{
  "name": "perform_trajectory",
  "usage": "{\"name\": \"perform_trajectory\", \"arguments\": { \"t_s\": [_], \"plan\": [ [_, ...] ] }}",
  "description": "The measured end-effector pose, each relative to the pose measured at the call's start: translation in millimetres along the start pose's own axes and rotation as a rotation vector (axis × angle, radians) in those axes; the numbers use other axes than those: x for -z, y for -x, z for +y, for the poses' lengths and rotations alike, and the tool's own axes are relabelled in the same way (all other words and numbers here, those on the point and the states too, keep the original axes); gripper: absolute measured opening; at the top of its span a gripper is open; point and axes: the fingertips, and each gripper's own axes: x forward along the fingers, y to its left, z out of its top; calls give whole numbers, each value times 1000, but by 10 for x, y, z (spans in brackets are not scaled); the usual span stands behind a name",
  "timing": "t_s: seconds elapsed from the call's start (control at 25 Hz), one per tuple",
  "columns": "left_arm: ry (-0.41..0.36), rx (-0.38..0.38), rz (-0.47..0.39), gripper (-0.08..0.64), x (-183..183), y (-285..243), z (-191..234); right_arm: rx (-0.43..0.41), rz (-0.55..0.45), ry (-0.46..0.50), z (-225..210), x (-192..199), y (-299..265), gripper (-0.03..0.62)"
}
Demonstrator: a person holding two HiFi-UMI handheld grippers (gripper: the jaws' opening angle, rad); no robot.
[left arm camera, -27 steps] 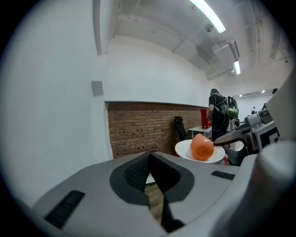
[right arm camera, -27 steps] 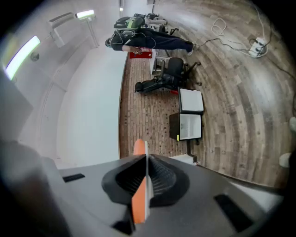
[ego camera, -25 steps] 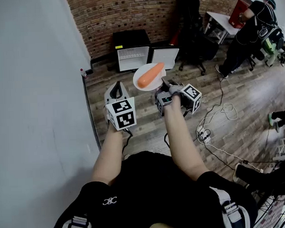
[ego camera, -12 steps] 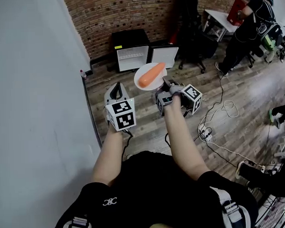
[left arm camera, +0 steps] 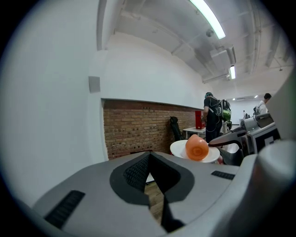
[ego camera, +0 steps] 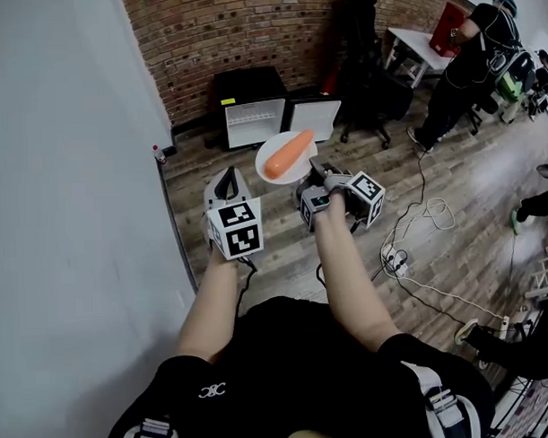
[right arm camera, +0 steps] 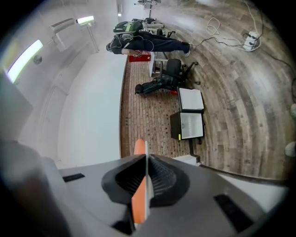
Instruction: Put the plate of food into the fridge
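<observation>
A white plate (ego camera: pixel 272 168) with an orange carrot (ego camera: pixel 288 155) on it is held in the air, my right gripper (ego camera: pixel 312 170) shut on its near rim. In the right gripper view the plate (right arm camera: pixel 146 183) shows edge-on between the jaws, with the carrot (right arm camera: pixel 138 185) beside it. My left gripper (ego camera: pixel 224 183) hangs to the plate's left, jaws closed on nothing. In the left gripper view the plate (left arm camera: pixel 179 149) and carrot (left arm camera: pixel 197 147) sit to the right. A small black fridge (ego camera: pixel 251 101) stands open on the floor by the brick wall, its door (ego camera: pixel 317 116) swung right; it also appears in the right gripper view (right arm camera: pixel 188 126).
A white wall (ego camera: pixel 66 176) runs close on the left. A black office chair (ego camera: pixel 370 89) stands right of the fridge. Cables and a power strip (ego camera: pixel 397 259) lie on the wood floor at right. A person (ego camera: pixel 475 54) stands at a white table (ego camera: pixel 411 45) far right.
The fridge and floor have shifted slightly in the head view. Both grippers and the plate keep their relative places.
</observation>
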Motion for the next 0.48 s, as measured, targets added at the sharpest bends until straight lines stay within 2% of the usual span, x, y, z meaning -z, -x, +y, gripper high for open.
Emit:
{"name": "perform_trajectory", "arguments": {
  "t_s": [0.2,0.48],
  "plan": [
    [0,36,2,-6,82,-27,125,-25,-22,-7,-23,145,-30,28],
    [8,51,21,-6,204,-116,246,-4,-21,-11,-159,238,-163,28]
  ]
}}
